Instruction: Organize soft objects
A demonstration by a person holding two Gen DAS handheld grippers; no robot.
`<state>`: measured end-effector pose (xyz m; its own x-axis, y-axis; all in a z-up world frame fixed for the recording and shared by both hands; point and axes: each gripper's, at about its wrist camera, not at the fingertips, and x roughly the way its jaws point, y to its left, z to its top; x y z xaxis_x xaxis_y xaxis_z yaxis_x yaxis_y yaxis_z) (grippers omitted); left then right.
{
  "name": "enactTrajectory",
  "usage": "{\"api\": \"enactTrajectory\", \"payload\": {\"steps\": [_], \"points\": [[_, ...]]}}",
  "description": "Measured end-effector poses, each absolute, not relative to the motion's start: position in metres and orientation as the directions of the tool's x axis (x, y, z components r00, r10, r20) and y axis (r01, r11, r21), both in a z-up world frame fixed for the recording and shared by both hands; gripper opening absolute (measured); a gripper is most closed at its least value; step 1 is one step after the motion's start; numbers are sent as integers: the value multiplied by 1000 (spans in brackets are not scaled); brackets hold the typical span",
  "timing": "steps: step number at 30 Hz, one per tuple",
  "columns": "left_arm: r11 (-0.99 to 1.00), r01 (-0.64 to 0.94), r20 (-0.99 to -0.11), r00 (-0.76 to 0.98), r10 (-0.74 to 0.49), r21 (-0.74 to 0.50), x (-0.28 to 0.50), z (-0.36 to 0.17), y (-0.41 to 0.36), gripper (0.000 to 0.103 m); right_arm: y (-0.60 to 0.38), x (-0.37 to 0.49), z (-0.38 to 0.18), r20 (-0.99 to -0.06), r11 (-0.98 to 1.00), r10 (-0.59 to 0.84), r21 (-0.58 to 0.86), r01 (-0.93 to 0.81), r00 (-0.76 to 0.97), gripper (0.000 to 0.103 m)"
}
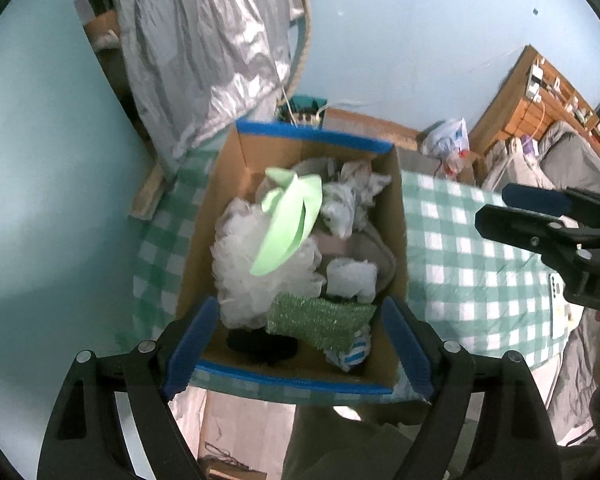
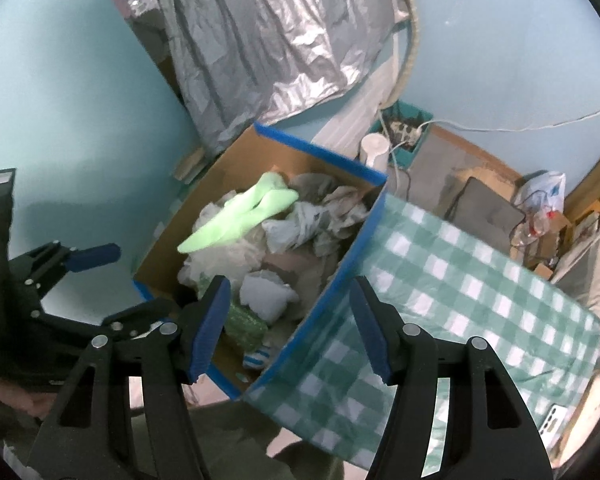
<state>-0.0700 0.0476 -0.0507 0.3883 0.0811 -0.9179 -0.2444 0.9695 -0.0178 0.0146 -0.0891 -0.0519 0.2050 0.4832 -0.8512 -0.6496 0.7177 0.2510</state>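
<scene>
Left wrist view looks down into the cardboard box [image 1: 396, 216], whose rim is edged with blue tape. My left claw [image 1: 300, 344] hangs above its near end with the jaws wide apart and nothing between the blue pads. Inside the box lie a light green cloth [image 1: 288, 224] draped over a white mesh sponge [image 1: 244, 272], a green scrubbing pad [image 1: 320, 320], crumpled white plastic bags [image 1: 348, 196], a white lump [image 1: 352, 280] and a blue-striped sock [image 1: 358, 352].

My right claw [image 2: 290, 324] is released too, empty, jaws straddling the box's right wall. The box stands on a green-and-white checked tablecloth [image 2: 460, 280]. A phone [image 1: 558, 308] lies on the cloth's right side. White letters on my right claw's body are cut off; I cannot read them.
</scene>
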Motion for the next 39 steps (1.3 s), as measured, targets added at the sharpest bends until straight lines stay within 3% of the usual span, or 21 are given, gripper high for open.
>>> {"api": "enactTrajectory", "payload": {"steps": [11, 20, 39], "points": [[962, -269, -829, 529, 181, 39, -71, 2, 31, 102, -114, 22, -19, -832, 778, 462, 212, -592, 309, 63], [963, -257, -788, 576, 218, 78, -71, 21, 13, 102, -129, 25, -5, -817, 808, 443, 186, -559, 368, 63], [966, -249, -803, 560, 205, 74, -65, 24, -2, 102, -139, 23, 0, -816, 817, 432, 174, -549, 384, 63]]}}
